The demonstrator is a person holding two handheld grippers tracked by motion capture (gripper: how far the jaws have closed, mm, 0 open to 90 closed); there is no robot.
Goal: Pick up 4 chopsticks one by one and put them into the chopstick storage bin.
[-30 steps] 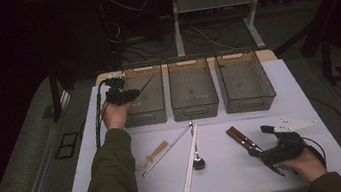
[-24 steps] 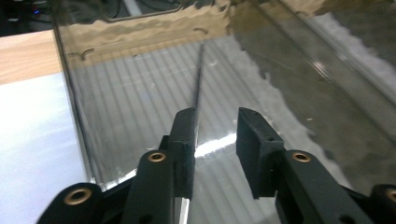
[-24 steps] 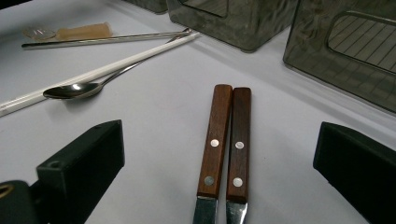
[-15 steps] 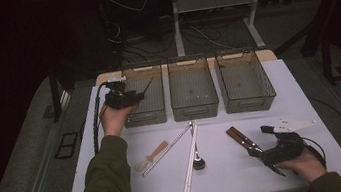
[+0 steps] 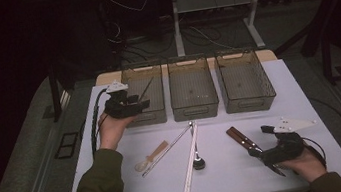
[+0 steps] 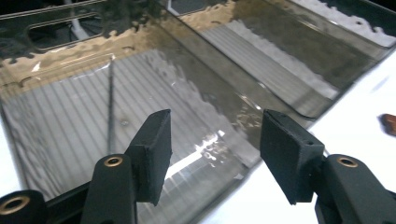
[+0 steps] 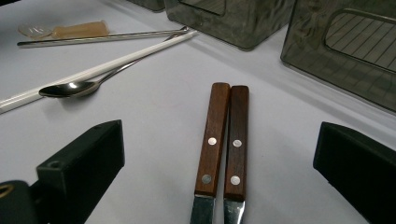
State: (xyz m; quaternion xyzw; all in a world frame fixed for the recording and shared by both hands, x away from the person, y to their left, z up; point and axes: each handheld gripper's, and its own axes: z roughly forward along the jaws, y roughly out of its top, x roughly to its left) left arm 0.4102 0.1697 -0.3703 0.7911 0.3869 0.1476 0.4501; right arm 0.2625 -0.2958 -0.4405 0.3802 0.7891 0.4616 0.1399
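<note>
Sorting the table things into bins

The left gripper (image 5: 135, 102) is over the left bin (image 5: 146, 113). Its jaws have just been opening and nothing is between them. A thin stick (image 6: 111, 100) lies in that bin. The right gripper (image 5: 267, 157) is open wide around 2 knives (image 7: 223, 140). It looks ready to close on 1 next. No writing can be read.

We see the two knives' (image 7: 223, 144) blades cut off by the right gripper view's bottom edge.
</note>
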